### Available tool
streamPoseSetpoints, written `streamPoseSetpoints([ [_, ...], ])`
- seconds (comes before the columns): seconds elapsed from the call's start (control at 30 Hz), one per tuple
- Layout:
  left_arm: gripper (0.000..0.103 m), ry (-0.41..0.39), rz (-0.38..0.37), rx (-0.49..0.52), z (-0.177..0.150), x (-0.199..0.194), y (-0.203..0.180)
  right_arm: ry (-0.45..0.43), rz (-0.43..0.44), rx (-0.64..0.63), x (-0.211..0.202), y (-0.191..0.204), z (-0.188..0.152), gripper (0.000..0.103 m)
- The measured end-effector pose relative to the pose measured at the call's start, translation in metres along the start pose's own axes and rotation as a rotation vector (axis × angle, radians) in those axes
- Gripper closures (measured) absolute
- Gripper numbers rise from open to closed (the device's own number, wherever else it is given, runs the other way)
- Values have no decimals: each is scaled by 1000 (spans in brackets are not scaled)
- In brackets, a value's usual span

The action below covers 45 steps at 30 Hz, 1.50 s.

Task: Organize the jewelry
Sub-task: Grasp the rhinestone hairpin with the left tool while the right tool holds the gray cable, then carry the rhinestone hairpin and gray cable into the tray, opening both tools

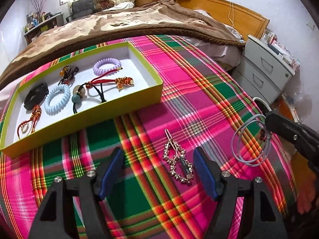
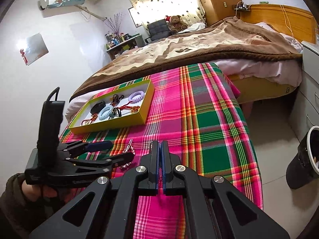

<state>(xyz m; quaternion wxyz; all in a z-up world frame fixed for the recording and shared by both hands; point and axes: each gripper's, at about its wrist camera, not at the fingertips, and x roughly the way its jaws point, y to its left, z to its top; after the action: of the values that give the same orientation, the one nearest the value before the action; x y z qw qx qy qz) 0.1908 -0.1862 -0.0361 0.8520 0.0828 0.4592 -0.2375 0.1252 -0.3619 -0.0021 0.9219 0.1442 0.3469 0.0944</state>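
A yellow-green box (image 1: 127, 107) with a white floor sits on the plaid cloth at the left and holds several hair ties and trinkets, among them a lilac coil tie (image 1: 105, 64) and a light blue coil tie (image 1: 57, 99). A rhinestone hair clip (image 1: 178, 159) lies on the cloth between the fingers of my open left gripper (image 1: 158, 169). My right gripper (image 1: 268, 124) is shut on a grey hair tie (image 1: 249, 141) and holds it above the cloth at the right. In the right wrist view the right gripper (image 2: 160, 145) is shut, the tie mostly hidden, and the box (image 2: 111, 123) lies far left.
The plaid cloth (image 1: 199, 91) covers a table beside a bed with a brown blanket (image 1: 139, 23). A grey drawer unit (image 1: 267, 67) stands at the right. A black bin (image 2: 305, 155) stands on the floor to the right of the table.
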Motion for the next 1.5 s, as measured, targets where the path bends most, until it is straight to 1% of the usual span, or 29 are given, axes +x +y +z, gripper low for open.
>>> streamPoseSetpoints([
  [0.07, 39, -7, 29, 32, 0, 1, -5, 3, 4, -2, 1, 1, 0, 102],
  [0.1, 41, -10, 36, 40, 0, 1, -7, 3, 4, -2, 2, 1, 0, 102],
  [0.2, 51, -17, 30, 52, 0, 0, -9, 4, 7, 0, 3, 1, 0, 102],
  [0.27, 61, -21, 25, 57, 0, -1, -9, 4, 7, 0, 3, 1, 1, 102],
  [0.3, 64, -23, 21, 58, 0, -1, -9, 4, 7, 0, 3, 1, 1, 102],
  [0.33, 72, -25, 16, 59, 1, -2, -9, 4, 6, 0, 3, 1, 0, 102],
  [0.37, 74, -28, 9, 59, 1, -3, -9, 3, 4, 0, 3, 1, 0, 102],
  [0.67, 75, -54, -6, 49, -1, -10, -5, 7, -6, 0, 3, 3, 1, 102],
  [1.03, 75, -125, 9, 29, 5, -41, 14, -1, -2, -33, 2, 21, 10, 102],
  [1.2, 75, -152, 12, 10, 8, -55, 30, -11, 12, -55, 2, 34, 18, 102],
  [1.37, 75, -169, 5, -22, 12, -66, 55, -26, 29, -87, 7, 53, 31, 102],
  [1.5, 75, -180, 39, -41, 15, -74, 78, -39, 54, -102, 14, 68, 43, 102],
])
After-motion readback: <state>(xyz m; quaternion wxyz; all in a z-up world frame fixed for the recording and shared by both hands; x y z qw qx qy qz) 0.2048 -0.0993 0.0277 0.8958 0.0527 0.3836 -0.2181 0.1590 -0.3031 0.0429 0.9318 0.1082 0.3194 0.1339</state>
